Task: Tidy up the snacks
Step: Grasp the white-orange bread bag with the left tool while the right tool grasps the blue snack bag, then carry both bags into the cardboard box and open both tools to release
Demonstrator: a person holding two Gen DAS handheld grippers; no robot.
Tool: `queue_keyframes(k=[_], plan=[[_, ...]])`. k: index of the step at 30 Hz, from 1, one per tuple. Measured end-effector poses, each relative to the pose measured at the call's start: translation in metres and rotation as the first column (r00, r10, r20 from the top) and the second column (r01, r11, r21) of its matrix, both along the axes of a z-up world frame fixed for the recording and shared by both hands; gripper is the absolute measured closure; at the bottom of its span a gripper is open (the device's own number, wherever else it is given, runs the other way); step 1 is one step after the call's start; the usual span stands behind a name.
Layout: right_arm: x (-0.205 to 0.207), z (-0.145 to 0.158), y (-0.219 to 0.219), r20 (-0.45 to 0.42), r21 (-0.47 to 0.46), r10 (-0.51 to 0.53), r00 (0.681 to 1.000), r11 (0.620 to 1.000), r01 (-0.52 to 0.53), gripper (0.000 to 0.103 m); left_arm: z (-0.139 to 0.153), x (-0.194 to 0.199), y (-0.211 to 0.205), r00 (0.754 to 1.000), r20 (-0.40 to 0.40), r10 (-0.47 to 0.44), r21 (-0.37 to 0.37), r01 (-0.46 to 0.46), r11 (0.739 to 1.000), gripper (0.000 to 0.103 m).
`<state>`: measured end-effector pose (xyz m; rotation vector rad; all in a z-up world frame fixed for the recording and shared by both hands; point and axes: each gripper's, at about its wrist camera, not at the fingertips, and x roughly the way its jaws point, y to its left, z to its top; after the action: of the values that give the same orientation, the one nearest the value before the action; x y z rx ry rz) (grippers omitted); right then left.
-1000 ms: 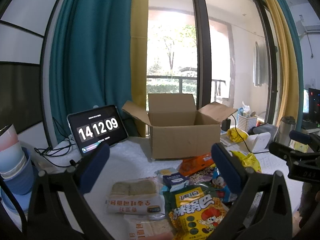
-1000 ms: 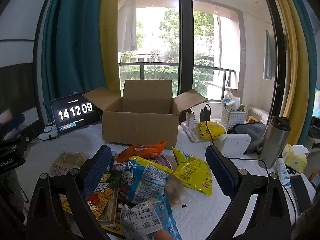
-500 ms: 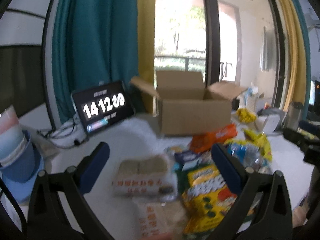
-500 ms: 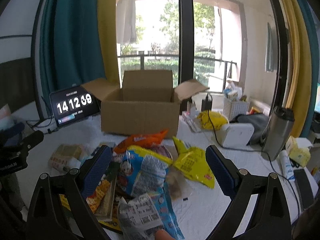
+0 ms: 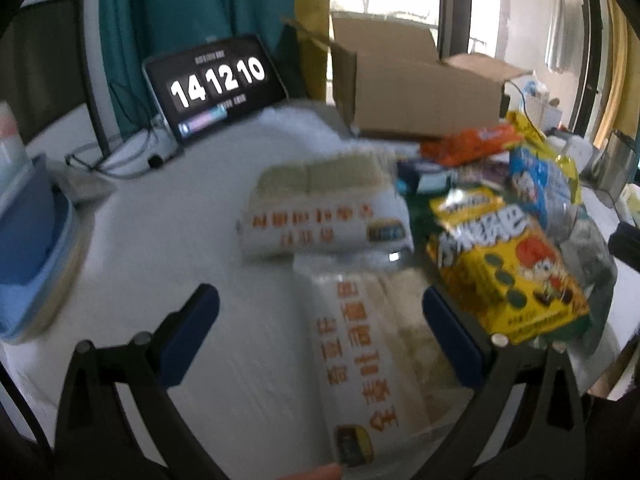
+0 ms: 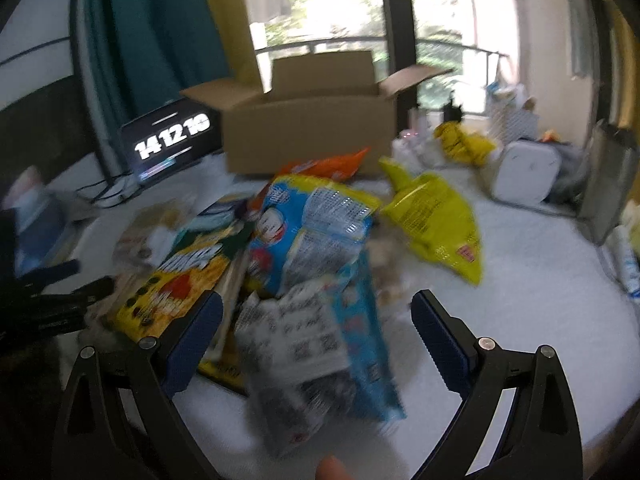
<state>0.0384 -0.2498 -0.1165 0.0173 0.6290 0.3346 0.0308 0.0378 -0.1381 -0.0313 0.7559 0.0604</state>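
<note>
A heap of snack packs lies on the white table before an open cardboard box [image 5: 416, 92] [image 6: 312, 128]. My left gripper [image 5: 320, 332] is open, its fingers either side of a white bread pack with orange writing [image 5: 372, 356]. A second bread pack [image 5: 320, 208] lies beyond it, a yellow snack bag [image 5: 504, 264] to the right. My right gripper [image 6: 316, 332] is open over a blue and white bag [image 6: 316, 344]. A larger blue bag [image 6: 312, 232], a yellow bag [image 6: 436, 220] and an orange pack [image 6: 324, 166] lie further on. The left gripper shows dark at the left edge of the right wrist view.
A tablet showing a clock [image 5: 216, 80] [image 6: 172, 140] leans behind the table at the left. Stacked blue bowls [image 5: 28, 248] stand at the left edge. A white device [image 6: 524, 176] and a metal flask [image 6: 604, 184] stand at the right. A fingertip [image 6: 332, 468] shows at the bottom.
Both grippers have tilted down and moved in toward the snack heap. The left one now straddles the near bread pack; the right one hangs over the blue and white bag. The clock changed to 14:12:10.
</note>
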Motion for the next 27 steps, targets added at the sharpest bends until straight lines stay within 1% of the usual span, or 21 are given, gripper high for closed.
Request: queue_keyframes(k=[1,4,6,10,12,13,14,16,17,19,21,24,26,27], plan=[[0.000,-0.005,0.000,-0.013,0.004,0.024,1.000,1.000,-0.024,0.006,-0.004,0.001,-0.001,1.000,-0.017,-0.009,-0.006,0.009,1.000,0.000],[0.001,-0.017,0.004,-0.043,-0.038,0.016,0.999,0.999,-0.018,0.006,-0.012,0.007,-0.008,0.996,-0.076,-0.054,-0.024,0.052,0.998,0.000],[0.004,-0.027,0.006,-0.072,-0.065,0.013,0.997,0.998,-0.017,0.006,-0.015,0.007,-0.012,0.993,-0.092,-0.075,-0.040,0.071,0.997,0.000],[0.007,-0.040,0.011,-0.104,-0.087,0.010,0.995,0.996,-0.019,0.006,-0.014,0.008,-0.025,0.990,-0.099,-0.100,-0.009,0.100,0.995,0.000],[0.008,-0.043,0.012,-0.117,-0.092,0.009,0.993,0.996,-0.020,0.010,-0.017,0.012,-0.033,0.986,-0.117,-0.118,0.020,0.121,0.992,0.000],[0.009,-0.043,0.011,-0.119,-0.091,0.011,0.993,0.996,-0.022,0.012,-0.019,0.014,-0.035,0.983,-0.130,-0.126,0.021,0.130,0.991,0.000],[0.009,-0.042,0.009,-0.118,-0.084,0.017,0.993,0.996,-0.027,0.015,-0.022,0.017,-0.038,0.979,-0.152,-0.137,0.020,0.141,0.990,0.000],[0.009,-0.038,0.003,-0.114,-0.072,0.024,0.993,0.997,-0.032,0.018,-0.029,0.022,-0.039,0.970,-0.193,-0.149,-0.002,0.151,0.989,0.001],[0.008,-0.035,0.002,-0.110,-0.070,0.023,0.994,0.997,-0.030,0.026,-0.030,0.024,-0.040,0.968,-0.197,-0.153,-0.002,0.155,0.988,0.001],[0.007,-0.029,-0.006,-0.099,-0.056,0.024,0.995,0.998,-0.029,0.027,-0.030,0.025,-0.043,0.966,-0.206,-0.159,0.005,0.163,0.987,0.003],[0.006,-0.023,-0.011,-0.090,-0.042,0.030,0.995,0.999,-0.034,0.027,-0.028,0.024,-0.044,0.965,-0.208,-0.162,0.007,0.167,0.986,0.014],[0.003,-0.008,-0.019,-0.049,-0.013,0.054,0.997,0.998,-0.055,0.027,-0.023,0.023,-0.042,0.964,-0.212,-0.159,-0.010,0.161,0.987,0.021],[0.003,0.003,-0.024,-0.018,0.007,0.071,0.997,0.997,-0.071,0.027,-0.018,0.021,-0.037,0.967,-0.209,-0.148,-0.035,0.144,0.989,0.023],[0.004,0.009,-0.026,-0.003,0.014,0.072,0.997,0.997,-0.072,0.027,-0.014,0.020,-0.036,0.968,-0.205,-0.145,-0.036,0.141,0.989,0.023]])
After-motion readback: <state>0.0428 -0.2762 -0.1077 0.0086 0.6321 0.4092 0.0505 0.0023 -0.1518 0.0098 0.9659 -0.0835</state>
